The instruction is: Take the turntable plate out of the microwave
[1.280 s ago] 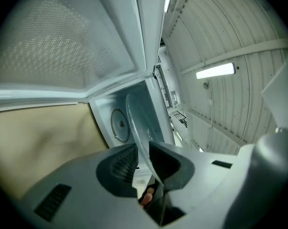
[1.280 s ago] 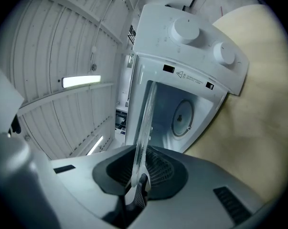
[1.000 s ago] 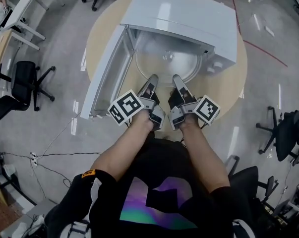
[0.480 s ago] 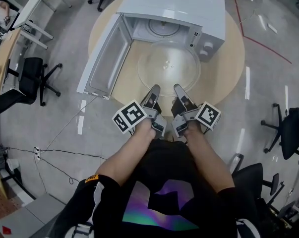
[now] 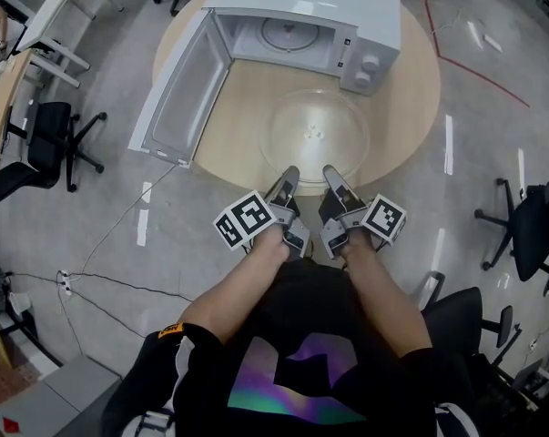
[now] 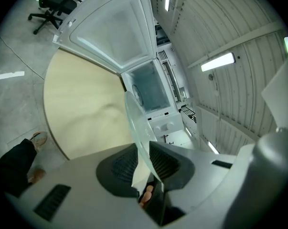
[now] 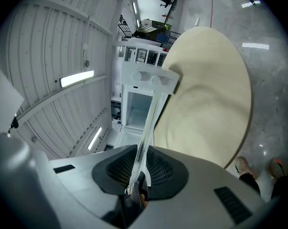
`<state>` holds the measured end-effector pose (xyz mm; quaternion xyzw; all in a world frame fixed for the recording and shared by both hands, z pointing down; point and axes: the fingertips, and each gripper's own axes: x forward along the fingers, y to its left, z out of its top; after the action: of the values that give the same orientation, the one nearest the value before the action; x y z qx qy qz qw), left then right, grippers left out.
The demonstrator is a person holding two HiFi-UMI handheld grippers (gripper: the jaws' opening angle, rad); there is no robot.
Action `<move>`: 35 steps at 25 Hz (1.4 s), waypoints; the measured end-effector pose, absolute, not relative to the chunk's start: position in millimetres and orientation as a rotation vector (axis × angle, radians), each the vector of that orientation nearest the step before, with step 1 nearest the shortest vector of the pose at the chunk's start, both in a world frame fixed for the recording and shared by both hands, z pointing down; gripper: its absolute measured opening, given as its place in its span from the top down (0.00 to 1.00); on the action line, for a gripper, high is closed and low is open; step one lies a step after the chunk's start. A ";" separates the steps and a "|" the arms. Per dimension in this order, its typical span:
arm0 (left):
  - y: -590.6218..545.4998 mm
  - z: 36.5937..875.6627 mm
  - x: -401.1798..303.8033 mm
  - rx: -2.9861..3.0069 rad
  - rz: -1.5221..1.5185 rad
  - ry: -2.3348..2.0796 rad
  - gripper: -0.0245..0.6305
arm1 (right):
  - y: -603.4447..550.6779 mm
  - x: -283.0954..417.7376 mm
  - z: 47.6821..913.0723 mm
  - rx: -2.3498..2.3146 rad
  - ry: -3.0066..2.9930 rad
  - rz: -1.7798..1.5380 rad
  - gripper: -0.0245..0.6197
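Observation:
The clear glass turntable plate [image 5: 318,137] hangs level over the round wooden table [image 5: 238,116], in front of the white microwave [image 5: 333,7]. Both grippers hold its near rim. My left gripper [image 5: 290,175] is shut on the rim; in the left gripper view the plate's edge [image 6: 138,128] runs between its dark pads. My right gripper [image 5: 331,173] is shut on the rim beside it; in the right gripper view the glass edge [image 7: 146,137] stands clamped between the pads. The microwave door [image 5: 176,94] hangs open to the left, and the cavity [image 5: 288,36] shows only the roller ring.
Office chairs [image 5: 51,139] stand on the grey floor to the left and at the right [image 5: 529,230]. A desk [image 5: 46,12] sits at the upper left. Cables [image 5: 110,244] trail across the floor. The person's shoes [image 7: 258,166] show below the table edge.
Both grippers drew back toward the person with the plate. The plate came fully out of the microwave cavity and now sits over the table's near half.

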<state>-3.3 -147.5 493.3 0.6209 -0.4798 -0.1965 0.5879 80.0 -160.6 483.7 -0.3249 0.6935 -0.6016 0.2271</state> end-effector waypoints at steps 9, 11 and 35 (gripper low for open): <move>-134.1 541.3 21.8 1.373 -0.409 -1.081 0.78 | -145.7 107.8 533.2 -1.004 1.873 -1.748 0.87; -133.1 550.9 26.7 1.361 -0.398 -1.077 0.78 | -146.4 110.2 538.0 -0.981 1.881 -1.743 0.87; -145.7 573.1 39.9 1.306 -0.340 -1.116 0.80 | -153.4 126.5 584.0 -1.012 1.810 -1.908 0.87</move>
<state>39.9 -145.7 573.1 0.5729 -0.4893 -0.1493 0.6404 126.5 -153.4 584.0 -0.3543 0.6340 -0.6683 0.1610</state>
